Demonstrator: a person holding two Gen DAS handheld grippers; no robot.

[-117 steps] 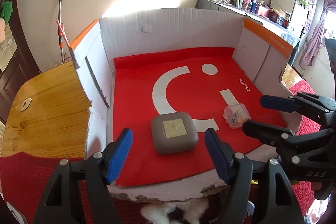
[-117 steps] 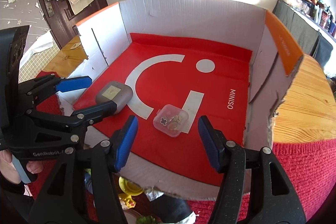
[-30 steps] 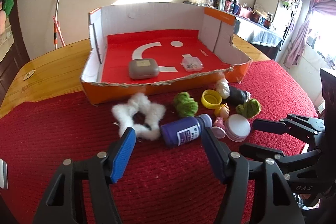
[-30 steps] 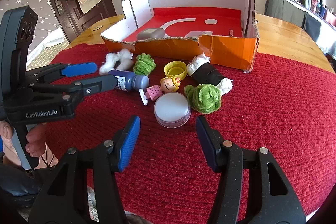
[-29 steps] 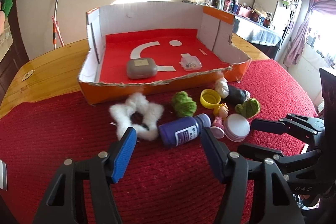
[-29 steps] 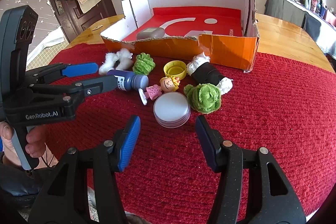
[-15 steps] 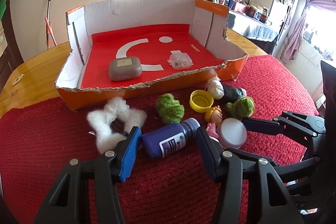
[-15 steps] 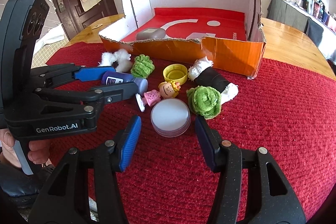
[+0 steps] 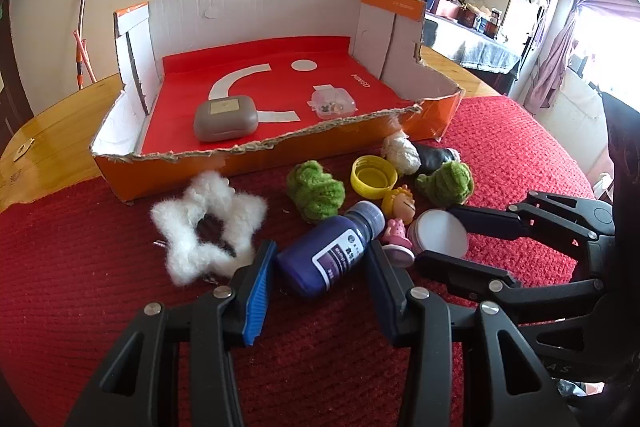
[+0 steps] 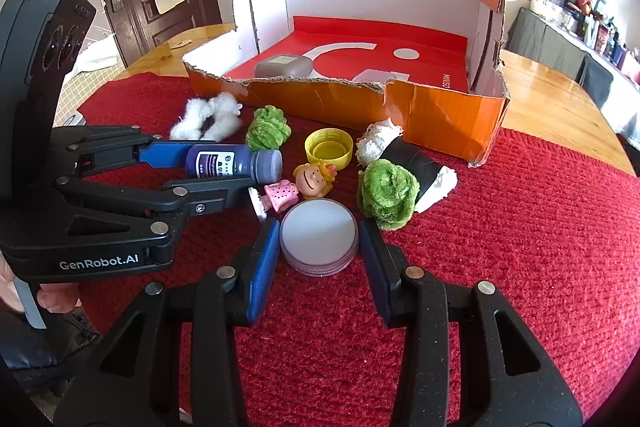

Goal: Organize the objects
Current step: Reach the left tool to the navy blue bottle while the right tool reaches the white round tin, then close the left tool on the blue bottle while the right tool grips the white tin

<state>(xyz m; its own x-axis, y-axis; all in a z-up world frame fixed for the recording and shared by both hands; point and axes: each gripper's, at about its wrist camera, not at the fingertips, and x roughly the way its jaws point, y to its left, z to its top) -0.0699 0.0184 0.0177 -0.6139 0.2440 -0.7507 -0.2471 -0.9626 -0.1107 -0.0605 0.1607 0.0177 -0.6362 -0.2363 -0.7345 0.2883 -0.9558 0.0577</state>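
Scene: Two hand-held tongs work a red-clothed table (image 10: pixel 520 227), where small items lie scattered short of an open cardboard box (image 9: pixel 280 163).

Left tongs: The left tongs (image 9: pixel 320 279) straddle a purple bottle (image 9: pixel 332 251) lying on its side. Its jaws are closing, with the bottle body between the blue pads; a narrow gap shows on at least one side, so no firm pinch is judged yet.

Right tongs: The right tongs (image 10: pixel 318 251) bracket a round white-lidded jar (image 10: pixel 318 235), flat on the cloth. Its jaws are closing too, the pads just beside the jar's rim and seemingly not yet pressing.

Key relation: The bottle's long axis runs away from the left tongs and slants toward the right tongs, cap at the far end, base nearest the pads. The pads therefore close across the body's width, which appears a sound line for a grip. The left hand is plainly the nearer one to it; the jar belongs to the right.

Neighbours: Beyond the bottle's cap lie a small doll figure (image 10: pixel 310 183), a yellow cap (image 10: pixel 328 149) and a green pom-pom (image 9: pixel 316 193); a white fluffy star (image 9: pixel 208 227) sits just outside the left pad.

Destination: The box lies ahead of both tongs, past the clutter, already holding a grey case (image 9: pixel 226 117) and a clear plastic case (image 9: pixel 332 101).

Risk: As a judgement, the round bottle could roll if one pad lands first.
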